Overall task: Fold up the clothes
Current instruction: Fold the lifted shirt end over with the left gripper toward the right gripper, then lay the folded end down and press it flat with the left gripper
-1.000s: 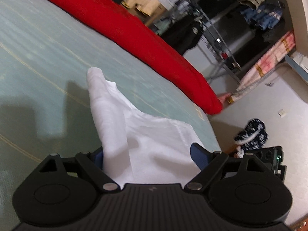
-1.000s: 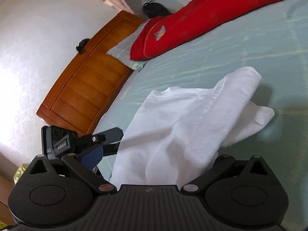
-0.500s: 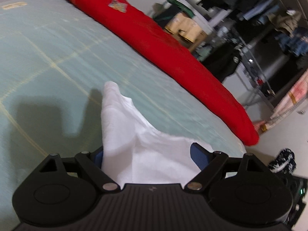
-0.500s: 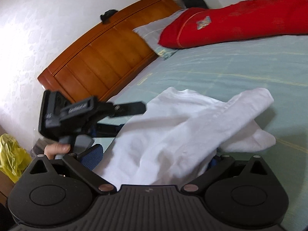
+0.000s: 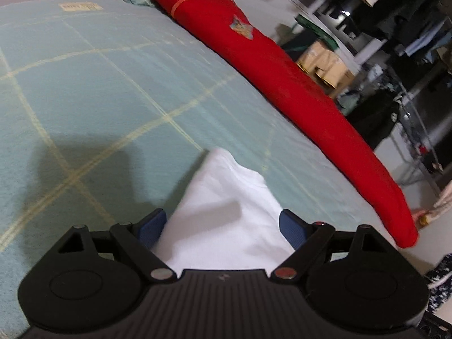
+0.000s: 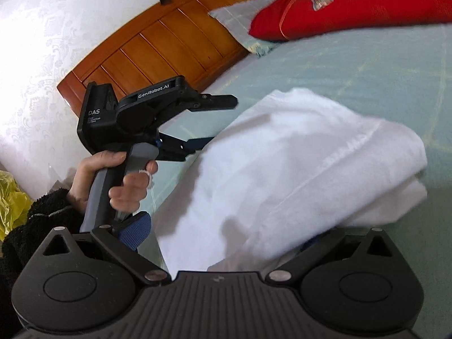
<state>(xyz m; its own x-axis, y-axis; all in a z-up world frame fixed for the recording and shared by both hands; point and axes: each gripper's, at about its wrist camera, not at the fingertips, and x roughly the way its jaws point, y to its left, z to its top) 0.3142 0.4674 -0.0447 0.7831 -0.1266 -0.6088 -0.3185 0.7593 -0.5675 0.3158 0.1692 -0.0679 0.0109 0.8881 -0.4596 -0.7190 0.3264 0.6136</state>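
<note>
White garment (image 6: pixel 282 163) on the pale green bed cover (image 5: pixel 99 90), bunched and partly doubled over itself, the far end lying as a rounded roll with a loose flap beneath it. Left hand-held gripper (image 5: pixel 223 226): jaws set wide, blue pads either side of the cloth, which runs between them toward the camera; no pinch visible, and in the right wrist view the same tool (image 6: pixel 197 124) shows its two fingers well spread beside the garment's near edge, held by a person's hand (image 6: pixel 121 180) in a dark fuzzy sleeve. Right hand-held gripper (image 6: pixel 223 240): cloth drapes across the gap and hides the right pad; jaws look spread rather than closed, so probably not clamping. Change over the last second: both cameras have tilted up and away from the cloth, the headboard (image 6: pixel 169 45) and the long red cushion (image 5: pixel 296 93) now fill more of each view, and the left tool has risen into the right camera's sight, hand and all. The garment's visible tip in the left view sits closer to the jaws than before. Judgement: this reads as a fold being carried or just let down, with the cloth gathered toward the person rather than spread flat. The heap is still lumpy and uneven, so the garment does not yet lie as a neat folded piece; edges would need squaring
</note>
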